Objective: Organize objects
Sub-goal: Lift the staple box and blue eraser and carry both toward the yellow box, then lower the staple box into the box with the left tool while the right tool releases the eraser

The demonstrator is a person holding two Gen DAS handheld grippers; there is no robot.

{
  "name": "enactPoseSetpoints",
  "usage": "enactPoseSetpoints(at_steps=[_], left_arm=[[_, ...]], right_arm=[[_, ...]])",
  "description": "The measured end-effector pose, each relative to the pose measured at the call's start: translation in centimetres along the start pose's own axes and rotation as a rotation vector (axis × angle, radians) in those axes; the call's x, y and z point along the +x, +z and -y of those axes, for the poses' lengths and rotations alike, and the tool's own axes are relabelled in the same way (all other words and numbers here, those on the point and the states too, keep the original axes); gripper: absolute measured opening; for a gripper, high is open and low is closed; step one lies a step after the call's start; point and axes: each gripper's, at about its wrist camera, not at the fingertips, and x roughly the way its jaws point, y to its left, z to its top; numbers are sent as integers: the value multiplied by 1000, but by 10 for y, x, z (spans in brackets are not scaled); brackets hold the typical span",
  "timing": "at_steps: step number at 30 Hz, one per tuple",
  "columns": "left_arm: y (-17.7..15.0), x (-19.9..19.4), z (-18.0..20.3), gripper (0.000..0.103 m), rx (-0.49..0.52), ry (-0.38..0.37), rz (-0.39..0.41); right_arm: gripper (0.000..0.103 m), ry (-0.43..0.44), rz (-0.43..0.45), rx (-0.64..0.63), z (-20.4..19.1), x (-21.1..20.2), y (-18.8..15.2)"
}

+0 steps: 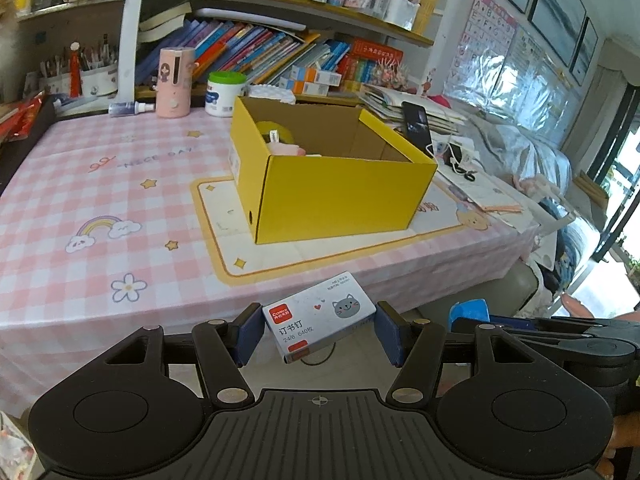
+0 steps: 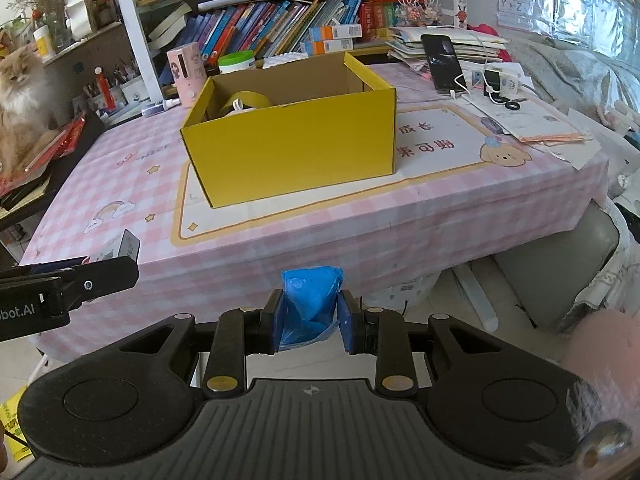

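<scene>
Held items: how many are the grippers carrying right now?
2. A staple box between the left gripper's fingers; a blue wrapped lump in the right gripper.

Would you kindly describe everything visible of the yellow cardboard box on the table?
The yellow cardboard box is rectangular, yellow outside and plain brown inside, with its top open and a white label on one end. It stands upright on the cream, yellow-bordered mat over the pink checked tablecloth. Inside lie a yellowish tape roll and something pink, partly hidden. Neither gripper touches it; both hang in front of the table's near edge.
</scene>
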Motion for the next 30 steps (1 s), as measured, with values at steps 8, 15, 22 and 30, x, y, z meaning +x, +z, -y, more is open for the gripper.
enactPoseSetpoints(at_steps=[8, 15, 22, 30], left_arm=[[18, 22, 8, 59, -11, 2, 0], [38, 42, 19, 59, -10, 12, 24], [65, 59, 32, 59, -4, 23, 73], [108, 79, 47, 59, 16, 84, 148]], right_arm=[[26, 3, -3, -10, 15, 17, 25], [26, 13, -7, -25, 33, 36, 48], [26, 41, 18, -45, 53, 52, 78], [26, 105, 116, -76, 75, 59, 129]])
